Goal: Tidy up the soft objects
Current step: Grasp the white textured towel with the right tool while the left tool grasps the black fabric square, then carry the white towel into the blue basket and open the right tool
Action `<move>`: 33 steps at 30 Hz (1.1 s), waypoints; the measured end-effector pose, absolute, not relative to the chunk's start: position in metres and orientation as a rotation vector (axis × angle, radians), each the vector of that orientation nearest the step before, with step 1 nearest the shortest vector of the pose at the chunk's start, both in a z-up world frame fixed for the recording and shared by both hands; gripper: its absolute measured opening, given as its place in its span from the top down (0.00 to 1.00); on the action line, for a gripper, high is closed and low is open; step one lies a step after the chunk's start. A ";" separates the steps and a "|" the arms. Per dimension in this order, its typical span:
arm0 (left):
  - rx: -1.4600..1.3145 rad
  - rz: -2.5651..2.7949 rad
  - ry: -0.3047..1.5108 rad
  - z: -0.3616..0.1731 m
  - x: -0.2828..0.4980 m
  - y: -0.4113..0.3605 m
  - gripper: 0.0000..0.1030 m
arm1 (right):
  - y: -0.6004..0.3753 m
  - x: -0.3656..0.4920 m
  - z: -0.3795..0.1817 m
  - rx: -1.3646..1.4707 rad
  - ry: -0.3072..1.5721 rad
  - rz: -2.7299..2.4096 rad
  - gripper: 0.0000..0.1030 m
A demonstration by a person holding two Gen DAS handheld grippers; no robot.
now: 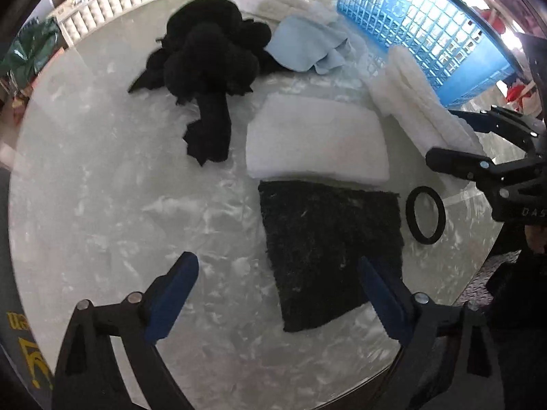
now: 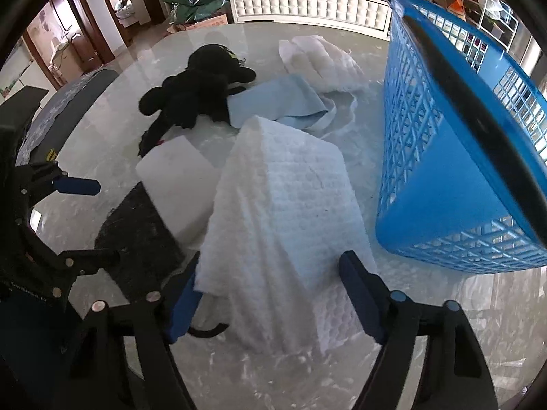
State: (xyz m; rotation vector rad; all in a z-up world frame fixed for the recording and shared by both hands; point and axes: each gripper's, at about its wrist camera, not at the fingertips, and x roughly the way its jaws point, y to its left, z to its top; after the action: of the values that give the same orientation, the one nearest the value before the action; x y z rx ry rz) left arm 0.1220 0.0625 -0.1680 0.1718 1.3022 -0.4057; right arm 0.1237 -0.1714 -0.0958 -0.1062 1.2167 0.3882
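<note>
The right claw [image 2: 270, 294] points steeply down with its blue pads either side of a folded white quilted pad [image 2: 283, 212]; the left pad sits at the cloth's edge, a gap shows by the right one, so the jaws straddle it without a clear clamp. No earlier view is there to compare. The left claw [image 1: 277, 290] hangs released over the worktop [image 1: 119, 205], jaws wide, its right finger [image 1: 379, 294] above the edge of a dark rough mat [image 1: 328, 253] and nothing between the pads. The mat lies flat, and a white foam block [image 1: 314, 143] touches its far edge. Just beside the mat on the right lies a black ring [image 1: 425, 215]. Beyond the block, a black plush toy [image 1: 208, 65] sprawls on the marbled surface, with a pale blue cloth [image 1: 304, 44] against its right side and a fluffy white cloth [image 1: 273, 0] behind both. In the right wrist view the quilted pad leans over the foam block, and a blue basket [image 2: 427, 157] stands just to its right, near the worktop's far right side, with a black band across its rim. In the left wrist view the right claw shows at the right edge, over the quilted pad. Behind the worktop runs a white tufted bench [image 2: 307, 3], with a green bag [image 2: 195, 0] to its left.
</note>
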 end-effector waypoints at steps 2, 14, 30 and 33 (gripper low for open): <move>0.180 -0.413 1.300 -0.168 0.122 0.059 0.09 | -0.174 0.124 -0.094 -0.103 1.221 0.379 0.34; 0.220 -0.397 1.290 -0.158 0.106 0.038 0.61 | -0.192 0.103 -0.085 -0.146 1.196 0.367 0.57; 0.069 -0.436 1.193 -0.120 0.089 0.069 0.90 | -0.198 0.067 -0.039 -0.142 1.110 0.330 0.84; 0.054 -0.442 1.140 -0.097 0.085 0.072 0.91 | -0.195 0.059 -0.023 -0.158 1.092 0.333 0.84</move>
State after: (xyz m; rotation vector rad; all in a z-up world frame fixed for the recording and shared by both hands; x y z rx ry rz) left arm 0.0848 0.0725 -0.0972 0.0541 1.1402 -0.4419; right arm 0.0587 -0.1948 -0.0231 -0.1585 1.0919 0.3329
